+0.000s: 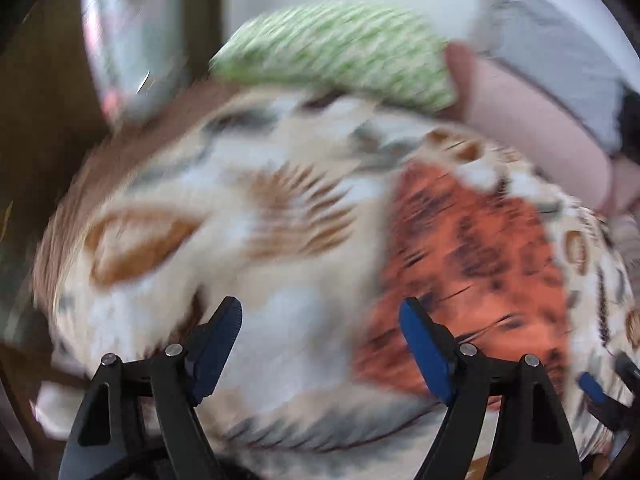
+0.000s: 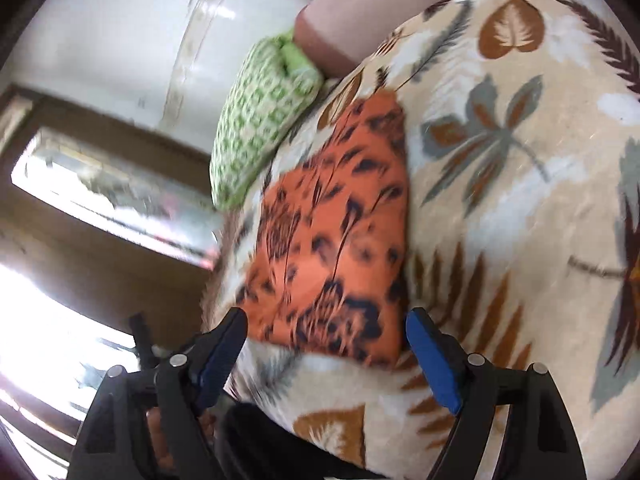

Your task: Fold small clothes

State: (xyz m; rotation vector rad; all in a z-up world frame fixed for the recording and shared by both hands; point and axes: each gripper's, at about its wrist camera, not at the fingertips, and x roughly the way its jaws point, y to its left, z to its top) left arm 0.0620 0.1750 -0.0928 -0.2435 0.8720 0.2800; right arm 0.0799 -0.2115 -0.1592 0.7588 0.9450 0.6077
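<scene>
An orange cloth with a black print (image 1: pixel 472 264) (image 2: pixel 332 248) lies folded flat on a cream leaf-patterned blanket (image 1: pixel 240 216) (image 2: pixel 500 208). My left gripper (image 1: pixel 320 344) is open and empty, over the blanket to the left of the cloth. My right gripper (image 2: pixel 326 348) is open and empty, its fingers on either side of the cloth's near edge. Its blue pad and black finger show at the lower right of the left wrist view (image 1: pixel 592 388). The left wrist view is blurred by motion.
A green-and-white patterned bundle (image 1: pixel 340 52) (image 2: pixel 256 120) lies at the far edge of the blanket. A pinkish cushion (image 1: pixel 532 132) (image 2: pixel 360 12) sits beside it. A dark wooden frame with a window or mirror (image 2: pixel 112 200) stands to the left.
</scene>
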